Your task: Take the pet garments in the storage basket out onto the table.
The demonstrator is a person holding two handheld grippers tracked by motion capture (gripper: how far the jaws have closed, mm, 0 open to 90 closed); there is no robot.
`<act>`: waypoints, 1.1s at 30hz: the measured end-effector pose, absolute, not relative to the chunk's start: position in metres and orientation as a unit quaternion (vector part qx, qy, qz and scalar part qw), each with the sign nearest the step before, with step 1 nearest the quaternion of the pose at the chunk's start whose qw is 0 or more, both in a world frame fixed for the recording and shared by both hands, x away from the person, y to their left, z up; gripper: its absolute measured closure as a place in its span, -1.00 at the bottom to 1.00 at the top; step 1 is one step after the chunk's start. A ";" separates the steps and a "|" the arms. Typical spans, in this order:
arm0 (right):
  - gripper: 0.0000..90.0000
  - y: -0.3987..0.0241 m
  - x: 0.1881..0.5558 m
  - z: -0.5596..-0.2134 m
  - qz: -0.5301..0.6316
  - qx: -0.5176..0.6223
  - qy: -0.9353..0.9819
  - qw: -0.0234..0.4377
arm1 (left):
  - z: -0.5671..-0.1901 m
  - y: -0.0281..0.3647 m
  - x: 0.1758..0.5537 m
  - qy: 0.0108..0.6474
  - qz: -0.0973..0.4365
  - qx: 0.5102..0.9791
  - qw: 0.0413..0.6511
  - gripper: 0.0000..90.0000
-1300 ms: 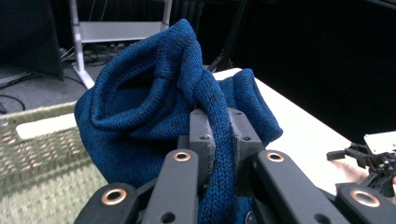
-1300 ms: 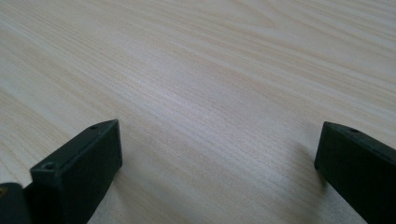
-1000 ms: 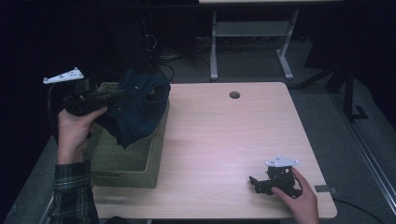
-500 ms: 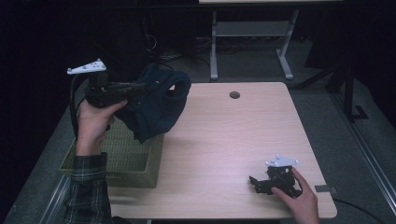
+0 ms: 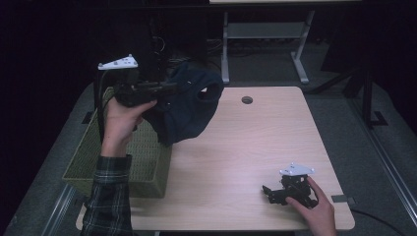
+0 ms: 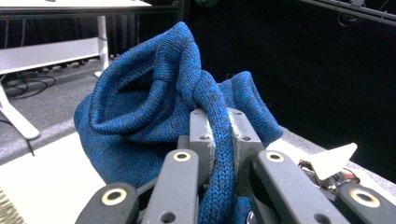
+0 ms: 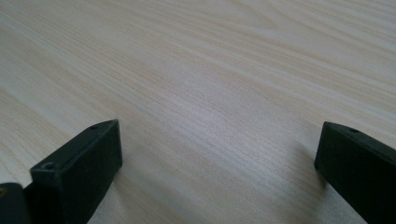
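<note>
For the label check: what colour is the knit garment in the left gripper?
Blue knit garment, clearest in the left gripper view.

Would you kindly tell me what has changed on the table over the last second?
The left gripper, clamped on the blue knit garment, has carried it up from the green basket and rightward over the table edge. The right gripper stayed resting open near the table's front right corner.

Basket [image 5: 142, 162] at the table's [image 5: 246, 147] left edge; sweater [image 5: 189, 105] above its far corner; right tongs [image 5: 269, 192] near-right.
</note>
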State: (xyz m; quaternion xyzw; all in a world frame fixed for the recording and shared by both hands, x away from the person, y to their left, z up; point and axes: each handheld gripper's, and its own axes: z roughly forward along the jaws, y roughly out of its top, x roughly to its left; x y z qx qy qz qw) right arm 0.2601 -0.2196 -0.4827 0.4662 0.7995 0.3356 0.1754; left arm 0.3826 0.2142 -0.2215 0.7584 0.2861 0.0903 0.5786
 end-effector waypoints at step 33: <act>-0.99 -0.220 0.260 -0.483 0.335 0.466 0.799 0.176 | -0.265 0.084 0.410 0.200 0.029 0.802 0.562 0.83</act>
